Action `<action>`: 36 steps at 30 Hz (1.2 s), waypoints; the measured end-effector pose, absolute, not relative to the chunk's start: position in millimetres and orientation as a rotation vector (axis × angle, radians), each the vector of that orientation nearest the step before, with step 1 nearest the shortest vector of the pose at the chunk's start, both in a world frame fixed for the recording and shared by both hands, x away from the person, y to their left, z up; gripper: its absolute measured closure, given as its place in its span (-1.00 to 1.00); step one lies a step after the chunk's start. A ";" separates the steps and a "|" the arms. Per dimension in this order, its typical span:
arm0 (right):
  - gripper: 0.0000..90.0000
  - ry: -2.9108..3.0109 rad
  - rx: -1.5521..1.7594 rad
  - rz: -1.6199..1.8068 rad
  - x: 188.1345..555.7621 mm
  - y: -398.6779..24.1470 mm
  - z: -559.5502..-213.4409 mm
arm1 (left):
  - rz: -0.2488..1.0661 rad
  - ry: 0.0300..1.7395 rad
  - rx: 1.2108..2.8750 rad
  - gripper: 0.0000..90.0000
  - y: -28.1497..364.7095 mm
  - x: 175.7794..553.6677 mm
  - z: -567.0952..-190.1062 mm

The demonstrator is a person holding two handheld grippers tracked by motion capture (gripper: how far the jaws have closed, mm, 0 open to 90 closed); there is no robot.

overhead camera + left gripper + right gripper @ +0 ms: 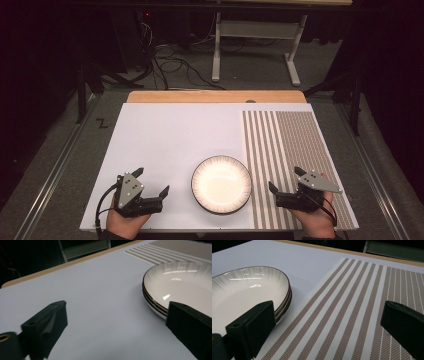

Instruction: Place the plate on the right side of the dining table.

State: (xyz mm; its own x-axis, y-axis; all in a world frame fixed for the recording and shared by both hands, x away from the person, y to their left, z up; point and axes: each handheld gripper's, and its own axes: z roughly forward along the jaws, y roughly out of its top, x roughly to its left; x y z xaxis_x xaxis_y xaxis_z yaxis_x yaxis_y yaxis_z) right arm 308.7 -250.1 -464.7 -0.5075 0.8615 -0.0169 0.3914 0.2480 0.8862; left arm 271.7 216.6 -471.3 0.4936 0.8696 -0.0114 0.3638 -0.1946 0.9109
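A stack of white plates (221, 183) with dark ribbed rims rests on the white table sheet near the front edge, between my two hands. The stack also appears at the right of the left gripper view as plates (180, 285) and at the left of the right gripper view as plates (247, 292). My left gripper (151, 182) sits on the sheet to the left of the stack, jaws wide apart with nothing between them. My right gripper (286, 180) rests on the striped mat to the right of the stack, also open and empty.
A brown-and-white striped placemat (287, 145) covers the right part of the table. The white sheet (170, 135) covers the rest, with a wooden table edge (215, 96) at the back. Beyond it stand a table frame (255, 35) and floor cables (170, 65).
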 end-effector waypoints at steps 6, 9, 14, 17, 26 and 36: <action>-0.99 2.033 1.125 1.204 309.7 -248.0 -466.3 | 0.623 1.060 1.771 -0.88 218.0 277.9 -474.2; -0.99 2.032 1.109 1.210 310.0 -248.6 -465.8 | 0.628 1.068 1.769 -0.88 220.2 277.4 -473.9; -0.99 2.029 1.133 1.229 308.9 -251.2 -465.6 | 0.636 1.079 1.765 -0.88 219.5 277.8 -475.6; -0.97 2.031 1.138 1.233 310.1 -251.7 -466.1 | 0.642 1.092 1.789 -0.87 220.2 279.9 -478.9; -0.65 2.041 1.094 1.246 307.4 -251.1 -463.9 | 0.627 1.098 1.790 -0.87 219.7 281.8 -481.4; -0.54 2.065 1.093 1.269 311.9 -245.6 -465.8 | 0.617 1.087 1.809 -0.91 218.1 276.9 -483.5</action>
State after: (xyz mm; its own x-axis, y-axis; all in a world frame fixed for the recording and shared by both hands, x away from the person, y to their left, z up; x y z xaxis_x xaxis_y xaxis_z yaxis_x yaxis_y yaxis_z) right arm 311.9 -245.6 -465.8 -0.5671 0.8236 0.0096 0.3808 0.2519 0.8897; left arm 276.9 218.1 -483.5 0.4873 0.8726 -0.0337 0.4188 -0.1997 0.8858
